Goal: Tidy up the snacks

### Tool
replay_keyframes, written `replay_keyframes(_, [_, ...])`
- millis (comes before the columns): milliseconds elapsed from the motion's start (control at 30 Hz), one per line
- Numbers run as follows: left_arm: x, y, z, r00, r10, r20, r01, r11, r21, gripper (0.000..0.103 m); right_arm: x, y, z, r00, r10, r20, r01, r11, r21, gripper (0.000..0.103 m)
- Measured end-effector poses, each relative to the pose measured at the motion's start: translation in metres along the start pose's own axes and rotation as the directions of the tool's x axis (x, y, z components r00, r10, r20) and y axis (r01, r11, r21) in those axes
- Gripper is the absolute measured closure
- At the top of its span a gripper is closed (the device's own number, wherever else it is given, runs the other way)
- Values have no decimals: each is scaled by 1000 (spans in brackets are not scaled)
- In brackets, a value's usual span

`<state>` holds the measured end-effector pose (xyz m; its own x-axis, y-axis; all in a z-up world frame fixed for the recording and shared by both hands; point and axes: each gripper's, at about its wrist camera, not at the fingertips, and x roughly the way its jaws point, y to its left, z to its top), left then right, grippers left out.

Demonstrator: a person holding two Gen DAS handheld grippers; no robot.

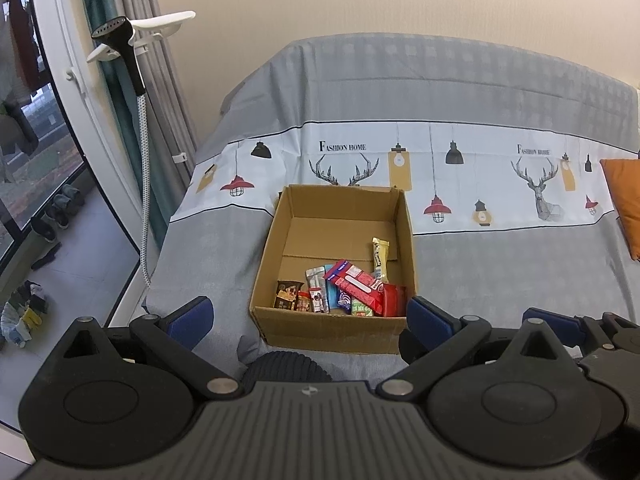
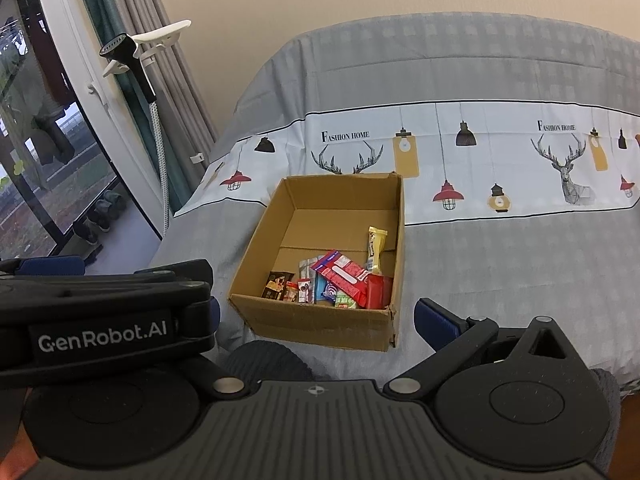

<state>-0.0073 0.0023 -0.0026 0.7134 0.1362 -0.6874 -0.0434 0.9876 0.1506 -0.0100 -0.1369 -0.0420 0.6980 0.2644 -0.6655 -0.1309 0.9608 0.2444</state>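
Note:
An open cardboard box (image 1: 340, 332) (image 2: 320, 322) sits on the bed. Several snack packets lie at its near end: a red-and-blue packet (image 1: 354, 282) (image 2: 344, 274), a red pack (image 1: 394, 300) (image 2: 378, 290), a dark brown packet (image 1: 287, 295) (image 2: 274, 286) and a yellow bar (image 1: 380, 258) (image 2: 376, 250) against the right wall. My left gripper (image 1: 308, 316) is open and empty, held just short of the box's near wall. My right gripper (image 2: 316, 314) is open and empty, also just short of the box. The left gripper's body (image 2: 104, 320) covers the right gripper's left finger.
The bed has a grey cover (image 1: 500, 280) with a white band of lamps and deer. An orange cushion (image 1: 624, 204) lies at the right. A garment steamer (image 1: 120, 48) and curtains stand at the left by a glass door. Shoes and socks lie on the floor (image 1: 60, 208).

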Motion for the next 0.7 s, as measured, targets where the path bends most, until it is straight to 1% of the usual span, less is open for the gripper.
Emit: replay_keyframes(700, [2,-4,-5,1000,1,3,-1,1000,4,0,0,0,-4,1000,0,3,0,1000,-2,1])
